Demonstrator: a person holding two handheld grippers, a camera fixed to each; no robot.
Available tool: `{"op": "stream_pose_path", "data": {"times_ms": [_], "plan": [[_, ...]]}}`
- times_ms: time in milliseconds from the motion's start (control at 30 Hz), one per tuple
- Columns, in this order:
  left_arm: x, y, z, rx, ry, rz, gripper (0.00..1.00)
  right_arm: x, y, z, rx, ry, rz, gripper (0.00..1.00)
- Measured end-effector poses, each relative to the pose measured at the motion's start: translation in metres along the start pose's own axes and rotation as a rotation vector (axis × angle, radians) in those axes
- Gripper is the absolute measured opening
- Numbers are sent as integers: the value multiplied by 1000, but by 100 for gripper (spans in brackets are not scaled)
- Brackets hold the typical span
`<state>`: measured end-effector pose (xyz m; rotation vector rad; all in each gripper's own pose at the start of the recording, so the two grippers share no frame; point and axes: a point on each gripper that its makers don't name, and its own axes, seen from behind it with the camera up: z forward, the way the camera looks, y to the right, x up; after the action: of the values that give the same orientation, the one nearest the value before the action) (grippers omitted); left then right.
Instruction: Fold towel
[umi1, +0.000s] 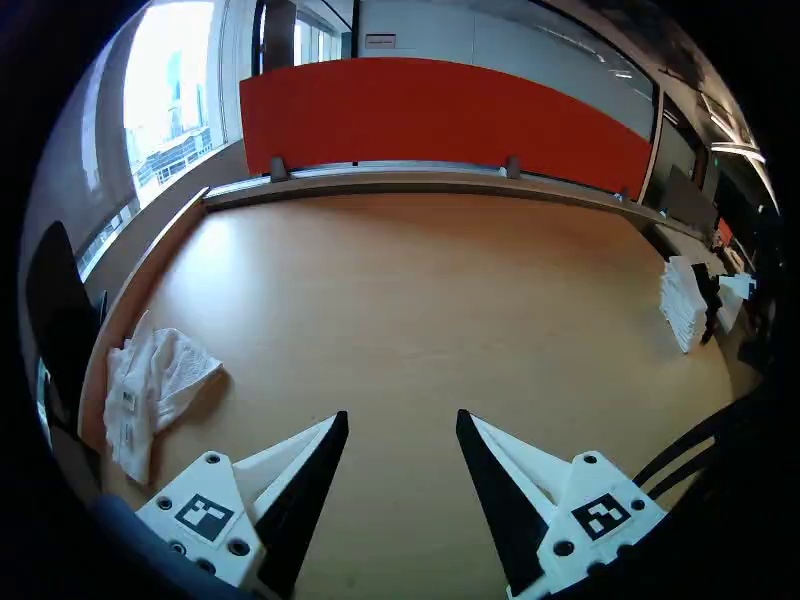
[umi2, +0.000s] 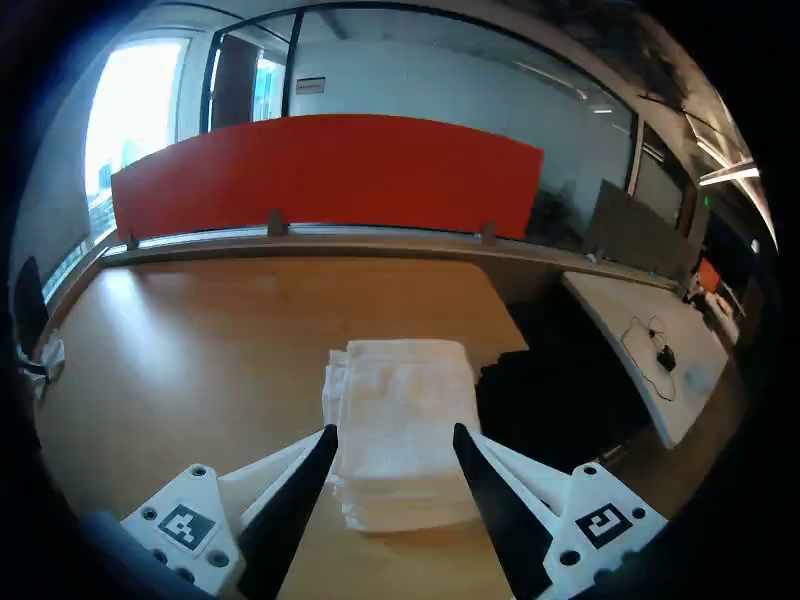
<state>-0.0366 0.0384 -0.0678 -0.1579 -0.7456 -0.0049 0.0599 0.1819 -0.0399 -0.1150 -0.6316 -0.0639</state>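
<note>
Wooden desk, red divider along the back. Folded stack sits just ahead of the right claw, crumpled towel at the desk edge, left of the left claw. Both gape, empty. Towel looks light, floppy; I'd pinch 2 corners.

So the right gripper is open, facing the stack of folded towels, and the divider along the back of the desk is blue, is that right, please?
Not quite: the divider is red, not blue, as the right gripper view shows. The rest holds: the right gripper is open, facing the stack of folded towels.
</note>
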Motion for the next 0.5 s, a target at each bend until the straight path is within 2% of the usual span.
{"op": "stream_pose_path", "data": {"times_ms": [267, 500], "plan": [[12, -4, -2, 7, 31, -9, 79, 26, -17, -5, -31, 117, 36, 89], [33, -10, -3, 21, 82, -10, 79, 52, -37, -12, -14, 230, 88, 89]]}}
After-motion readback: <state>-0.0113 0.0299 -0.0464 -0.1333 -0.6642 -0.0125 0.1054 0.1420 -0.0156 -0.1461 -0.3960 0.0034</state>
